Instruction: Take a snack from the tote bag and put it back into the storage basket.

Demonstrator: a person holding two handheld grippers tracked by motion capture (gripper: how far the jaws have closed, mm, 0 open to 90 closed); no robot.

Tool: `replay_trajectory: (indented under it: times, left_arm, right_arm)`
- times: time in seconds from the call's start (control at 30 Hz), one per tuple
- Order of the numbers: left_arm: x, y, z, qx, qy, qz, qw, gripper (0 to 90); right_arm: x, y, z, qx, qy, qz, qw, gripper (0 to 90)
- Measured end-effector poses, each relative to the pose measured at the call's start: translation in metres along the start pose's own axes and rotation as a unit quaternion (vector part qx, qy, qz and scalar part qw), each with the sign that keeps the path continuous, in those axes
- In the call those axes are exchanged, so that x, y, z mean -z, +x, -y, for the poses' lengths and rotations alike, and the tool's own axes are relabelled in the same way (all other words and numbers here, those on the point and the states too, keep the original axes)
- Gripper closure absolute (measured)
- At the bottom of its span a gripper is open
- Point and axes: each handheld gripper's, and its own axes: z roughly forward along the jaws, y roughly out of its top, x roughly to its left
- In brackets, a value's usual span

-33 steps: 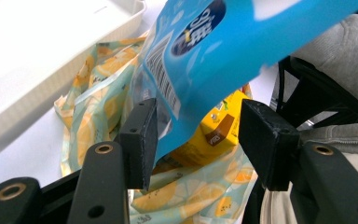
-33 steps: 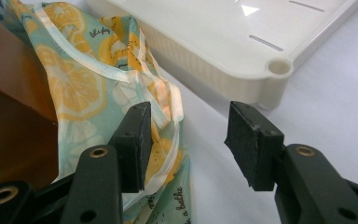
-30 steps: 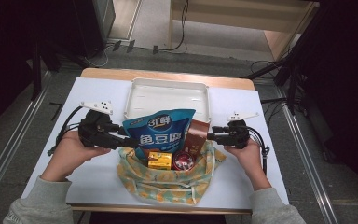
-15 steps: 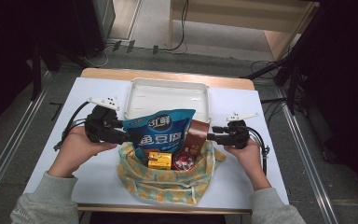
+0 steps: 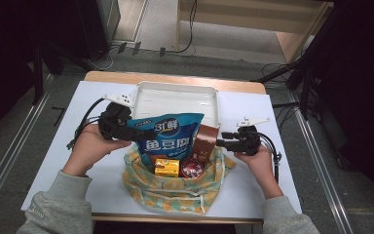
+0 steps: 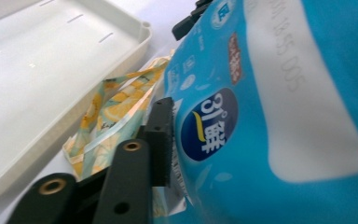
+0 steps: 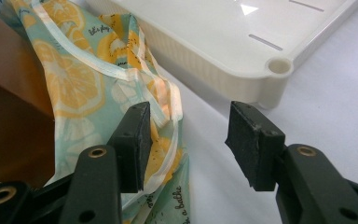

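Blue snack pouch point(image 5: 168, 139) stands upright in the mouth of the lemon-print cloth bag point(image 5: 175, 187), which lies on the white bench point(image 5: 68, 122) near the person's edge, just in front of the white tray point(image 5: 177, 100). Left hand-held gripper point(image 5: 143, 134) comes in from the left at the pouch's upper left edge; its jaws have just been closing, with the pouch edge between them. In the left gripper view one black pad point(image 6: 161, 140) lies flat against the pouch's printed face beside the round dark-blue logo point(image 6: 209, 125); the opposite jaw is hidden behind the pouch, so a grasp on the pouch reads as likely from the contact, but the far pad cannot be seen. Right hand-held gripper point(image 5: 220, 141) sits at the bag's right rim, beside a brown packet point(image 5: 207, 144) that stands in the bag just right of the pouch. In the right gripper view its jaws stand apart and released: the left pad point(image 7: 137, 140) touches or lies just over the bag's pale hem, the right pad point(image 7: 249, 140) is over bare bench, nothing pinched between them; tray corner just beyond. Also inside the bag, in front of the pouch: a small yellow box point(image 5: 167, 167) and a round red-topped item point(image 5: 191, 168), side by side.
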Motion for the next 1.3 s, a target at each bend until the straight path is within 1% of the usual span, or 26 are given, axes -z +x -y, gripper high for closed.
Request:
replay_trajectory:
  times: [0.07, 0.17, 0.23, 0.3, 0.37, 0.4, 0.47, 0.53, 0.63, 0.67, 0.73, 0.77, 0.8, 0.83, 0.9, 1.03, 1.07, 1.2, 1.3]
  left_arm:
    - [-0.001, 0.000, 0.000, -0.002, 0.003, 0.000, 1.0000, 71.9]
    - [-0.001, 0.001, 0.000, -0.002, -0.001, -0.001, 1.0000, 76.0]
    - [-0.002, 0.003, 0.000, 0.004, -0.003, 0.006, 1.0000, 78.2]
    - [-0.003, 0.003, 0.000, 0.003, -0.002, 0.011, 0.9999, 81.2]
    - [-0.003, 0.003, -0.001, 0.003, 0.000, 0.011, 0.9999, 83.6]
    - [-0.003, 0.002, -0.001, 0.002, -0.002, 0.008, 1.0000, 84.8]
    - [-0.004, 0.002, -0.003, 0.009, -0.009, 0.019, 0.9997, 90.0]
    - [-0.004, 0.001, -0.006, 0.012, -0.013, 0.013, 0.9998, 90.0]
    - [-0.007, -0.001, -0.009, 0.016, -0.019, 0.016, 0.9996, 90.0]
    - [-0.007, -0.001, -0.011, 0.018, -0.017, 0.020, 0.9995, 90.0]
    - [-0.008, -0.002, -0.013, 0.022, -0.021, 0.019, 0.9994, 90.0]
    - [-0.008, -0.003, -0.014, 0.020, -0.019, 0.017, 0.9995, 90.0]
    - [-0.008, -0.004, -0.016, 0.020, -0.023, 0.014, 0.9994, 90.0]
    - [-0.008, -0.004, -0.017, 0.022, -0.022, 0.019, 0.9993, 90.0]
    - [-0.009, -0.004, -0.020, 0.019, -0.023, 0.025, 0.9992, 90.0]
    - [-0.009, -0.005, -0.025, 0.021, -0.029, 0.024, 0.9991, 90.0]
    - [-0.008, -0.005, -0.027, 0.019, -0.027, 0.030, 0.9990, 90.0]
    - [-0.005, -0.009, -0.035, 0.010, -0.030, 0.026, 0.9992, 90.0]
    - [-0.001, -0.009, -0.041, 0.010, -0.033, 0.032, 0.9989, 90.0]
  right_arm:
    - [0.000, 0.000, 0.000, 0.000, 0.000, 0.000, 1.0000, 50.1]
    - [0.000, 0.000, 0.000, 0.001, -0.001, -0.001, 1.0000, 50.1]
    - [0.000, 0.000, 0.000, 0.001, 0.001, -0.001, 1.0000, 50.0]
    - [0.000, 0.000, 0.000, 0.000, 0.001, -0.001, 1.0000, 50.0]
    - [0.000, 0.000, 0.000, 0.000, -0.001, -0.001, 1.0000, 50.0]
    - [0.000, 0.000, 0.000, 0.000, -0.002, -0.001, 1.0000, 50.0]
    - [0.000, 0.000, 0.000, -0.001, -0.001, -0.001, 1.0000, 50.0]
    - [0.000, 0.000, 0.000, 0.000, -0.001, 0.000, 1.0000, 50.0]
    - [0.000, 0.000, 0.000, 0.001, -0.002, -0.001, 1.0000, 50.0]
    - [0.000, 0.000, 0.000, -0.001, -0.002, -0.001, 1.0000, 50.0]
    - [0.000, 0.000, 0.000, -0.001, -0.001, -0.001, 1.0000, 49.9]
    - [0.001, -0.001, 0.000, -0.001, -0.001, -0.001, 1.0000, 49.9]
    - [0.001, -0.001, 0.000, 0.000, -0.002, 0.000, 1.0000, 49.9]
    - [0.001, -0.001, 0.000, 0.000, -0.002, -0.001, 1.0000, 49.9]
    - [0.001, -0.001, 0.000, 0.000, -0.002, 0.000, 1.0000, 49.9]
    - [0.000, -0.001, 0.000, -0.001, 0.002, -0.004, 1.0000, 49.8]
    - [0.000, -0.001, 0.000, 0.000, 0.002, -0.004, 1.0000, 49.8]
    - [0.000, 0.000, 0.000, 0.003, 0.002, -0.004, 1.0000, 49.8]
    - [0.000, 0.000, 0.000, 0.002, 0.001, -0.004, 1.0000, 49.8]
